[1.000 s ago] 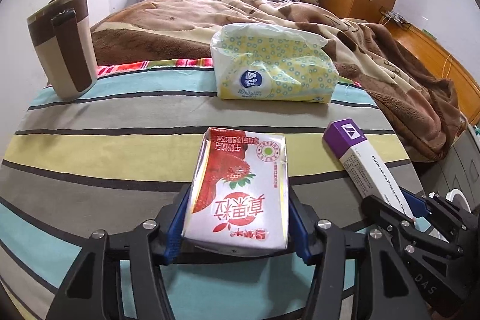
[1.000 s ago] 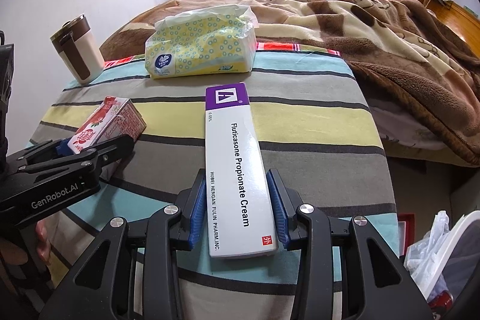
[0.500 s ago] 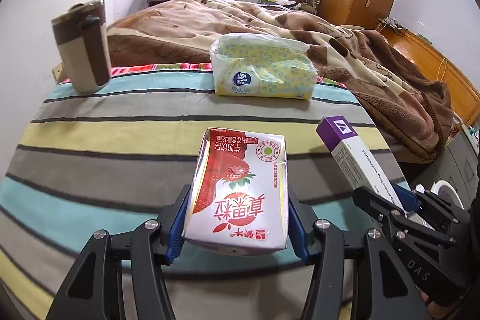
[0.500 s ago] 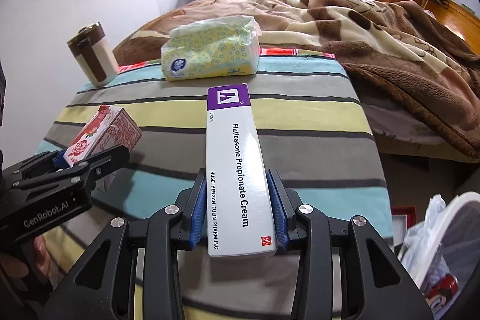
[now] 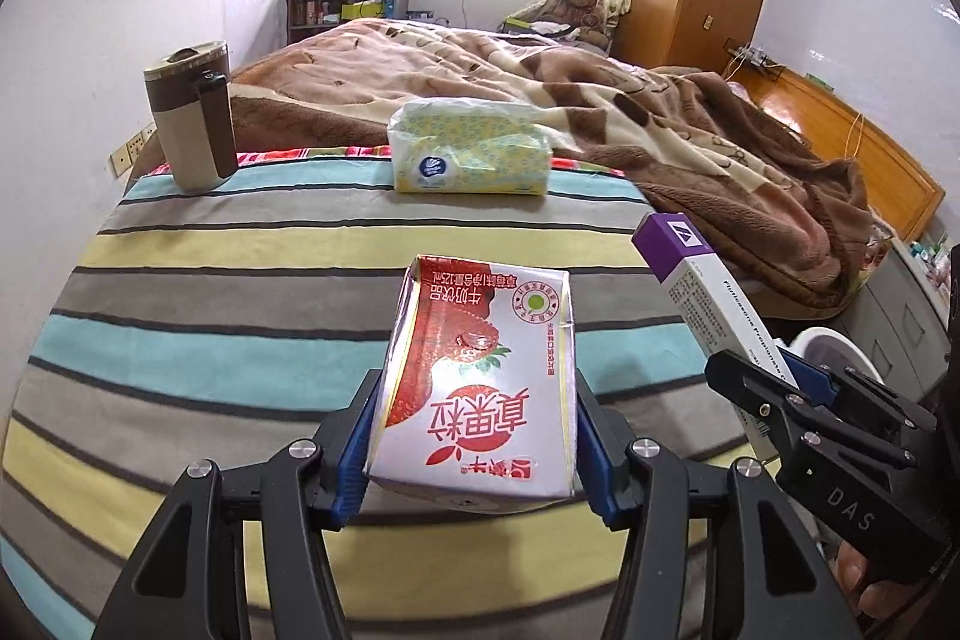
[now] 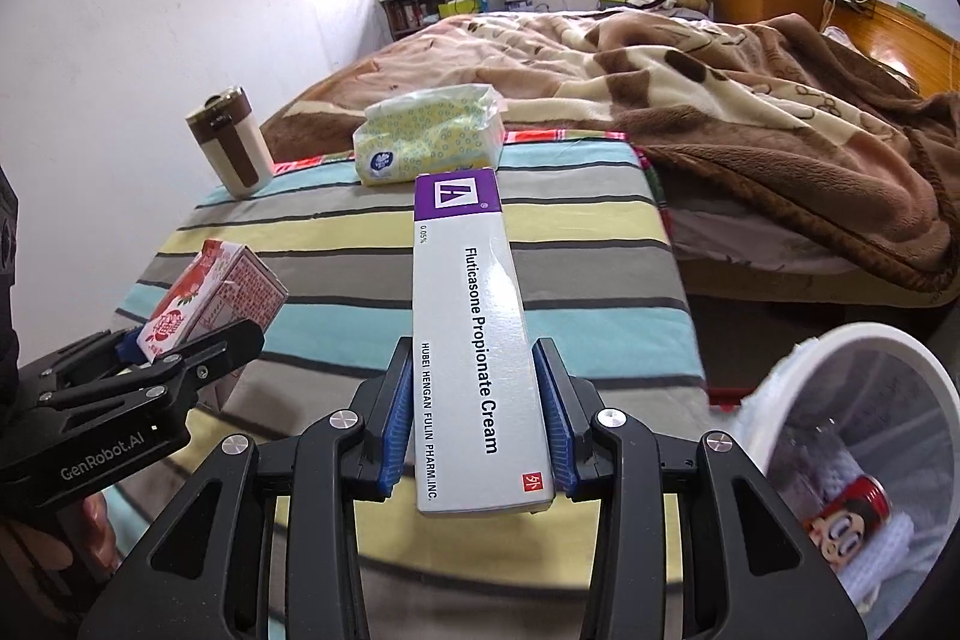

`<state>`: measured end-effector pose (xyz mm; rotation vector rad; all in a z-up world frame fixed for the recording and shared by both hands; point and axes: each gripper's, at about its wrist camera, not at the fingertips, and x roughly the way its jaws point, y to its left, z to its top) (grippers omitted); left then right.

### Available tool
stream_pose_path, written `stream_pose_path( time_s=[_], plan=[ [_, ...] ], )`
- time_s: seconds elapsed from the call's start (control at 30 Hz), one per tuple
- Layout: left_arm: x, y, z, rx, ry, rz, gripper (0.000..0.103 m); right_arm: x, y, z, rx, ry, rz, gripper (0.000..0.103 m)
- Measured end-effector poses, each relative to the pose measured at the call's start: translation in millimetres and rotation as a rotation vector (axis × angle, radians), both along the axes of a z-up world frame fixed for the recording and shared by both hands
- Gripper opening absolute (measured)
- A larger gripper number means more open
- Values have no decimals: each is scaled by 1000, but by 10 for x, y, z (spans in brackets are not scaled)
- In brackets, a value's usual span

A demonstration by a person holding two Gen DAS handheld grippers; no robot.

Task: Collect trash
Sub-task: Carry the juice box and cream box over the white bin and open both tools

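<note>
Both pieces of trash are up off the striped table (image 5: 240, 292), the left gripper (image 5: 474, 451) pinching the milk carton (image 5: 480, 388) and the right gripper (image 6: 477, 430) the cream box (image 6: 474, 340), so next comes carrying them over the white bin (image 6: 852, 340) on the right.

The near and middle stripes of the cloth (image 6: 600, 244) lie bare, open room for a gripper to pass. Along its far edge stand a mug (image 5: 191, 118) at the left corner and a tissue pack (image 5: 468, 147) near the middle, well apart, with a clear gap between them. Past the right edge the bin (image 6: 900, 340) stands open-mouthed, nothing over it; a can (image 6: 846, 517) lies inside.
</note>
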<state>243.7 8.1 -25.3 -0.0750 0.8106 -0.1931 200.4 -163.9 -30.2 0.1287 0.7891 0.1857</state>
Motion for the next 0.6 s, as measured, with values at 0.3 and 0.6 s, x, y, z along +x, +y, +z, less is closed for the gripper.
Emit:
stream_pose_path(
  time_s=[0.3,0.6],
  plan=[
    [-445,-230,203,-4,-53,-41,57,-327,-232,112,30,-35,-43,39],
    [-783,-522,356,-3,-97,-96,57,-645,-499,207,37,-71,-97,39]
  ],
)
